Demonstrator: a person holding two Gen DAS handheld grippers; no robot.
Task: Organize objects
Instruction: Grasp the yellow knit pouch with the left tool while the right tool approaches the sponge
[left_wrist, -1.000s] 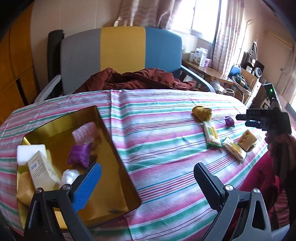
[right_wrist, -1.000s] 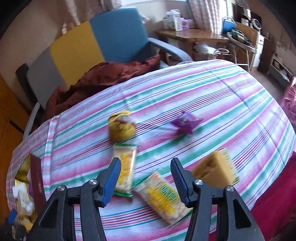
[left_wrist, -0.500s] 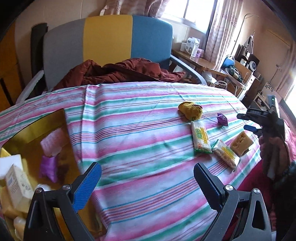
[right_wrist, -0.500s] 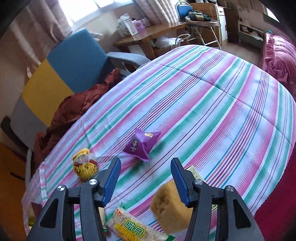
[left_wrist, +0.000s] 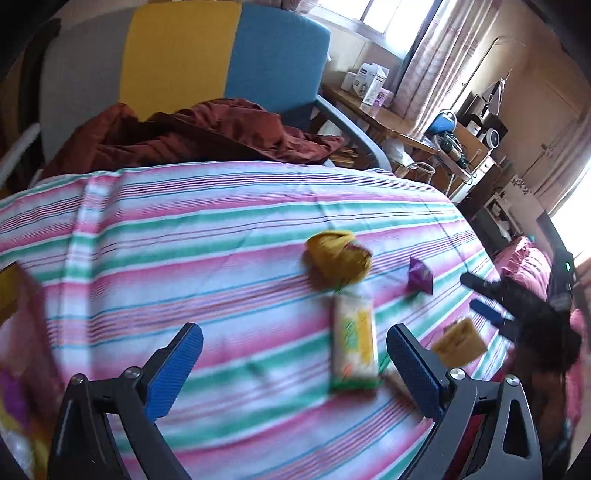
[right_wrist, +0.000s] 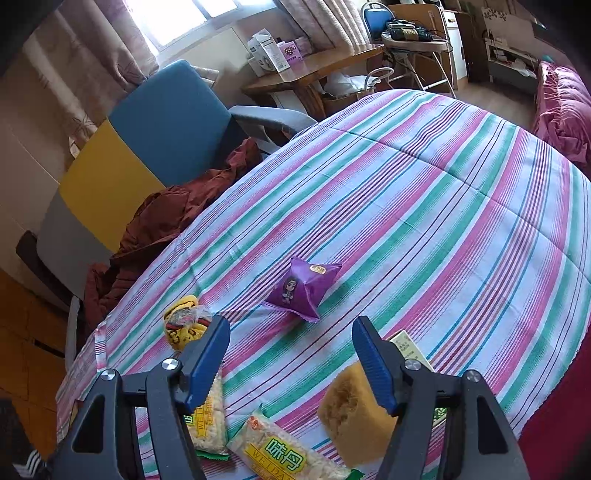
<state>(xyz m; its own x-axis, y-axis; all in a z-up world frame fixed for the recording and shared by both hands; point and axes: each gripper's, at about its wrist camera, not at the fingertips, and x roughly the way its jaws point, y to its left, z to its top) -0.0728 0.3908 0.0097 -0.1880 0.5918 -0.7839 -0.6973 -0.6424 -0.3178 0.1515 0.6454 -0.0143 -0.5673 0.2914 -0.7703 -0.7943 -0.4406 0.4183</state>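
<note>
Several snacks lie on the striped tablecloth. My right gripper hovers over them with its jaws opening and nothing between them; a purple packet lies just beyond its tips. Around it are a yellow pouch, a yellow sponge cake and two wafer packets. My left gripper is open and empty above the cloth, with a wafer packet near its right finger. Its view also shows the yellow pouch, the purple packet, the cake and the right gripper.
A gold tin with packets in it is blurred at the left edge. Behind the table a grey, yellow and blue chair holds a maroon cloth. A wooden desk and pink bedding stand beyond the table's rounded edge.
The left gripper has swung right, away from the tin and toward the snacks. The right gripper has turned onto the purple packet, and its jaws now stand wider.
</note>
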